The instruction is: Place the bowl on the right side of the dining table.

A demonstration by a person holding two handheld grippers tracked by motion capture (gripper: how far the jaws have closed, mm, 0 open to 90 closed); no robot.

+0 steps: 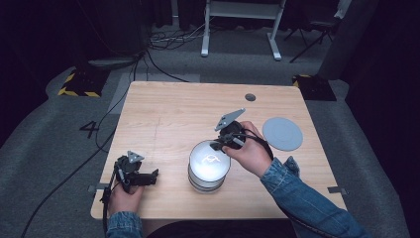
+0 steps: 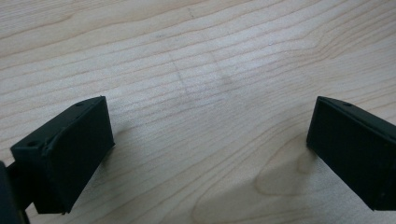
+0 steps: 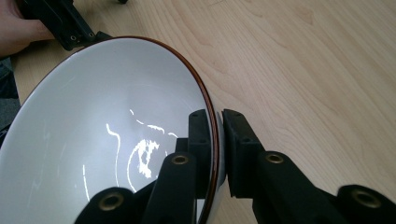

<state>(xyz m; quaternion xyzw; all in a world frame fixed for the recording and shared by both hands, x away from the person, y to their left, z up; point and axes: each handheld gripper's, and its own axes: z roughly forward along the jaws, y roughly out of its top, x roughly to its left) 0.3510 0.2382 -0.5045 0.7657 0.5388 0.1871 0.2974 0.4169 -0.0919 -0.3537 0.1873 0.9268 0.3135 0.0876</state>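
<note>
So the right gripper (image 3: 218, 154) has its jaws clamped on the rim of a white bowl (image 3: 107, 140), one jaw inside and one outside, with the thin brown-edged rim pinched between them. In the high view that same gripper (image 1: 224, 144) sits at the bowl's far right edge, and the bowl (image 1: 209, 166) looks like the top one of a small stack, since there are a couple more rims showing under it. Can't tell if it's lifted clear of the ones below or touching them.

Just to the right of that gripper, farther out on the table (image 1: 173, 109), lies a flat grey round disc (image 1: 282, 133), well apart from the bowls.

The left gripper (image 1: 148, 177) is off to the left of the stack, near the table's front edge. Its jaws stand wide apart with nothing between them, just bare wood grain underneath.
</note>
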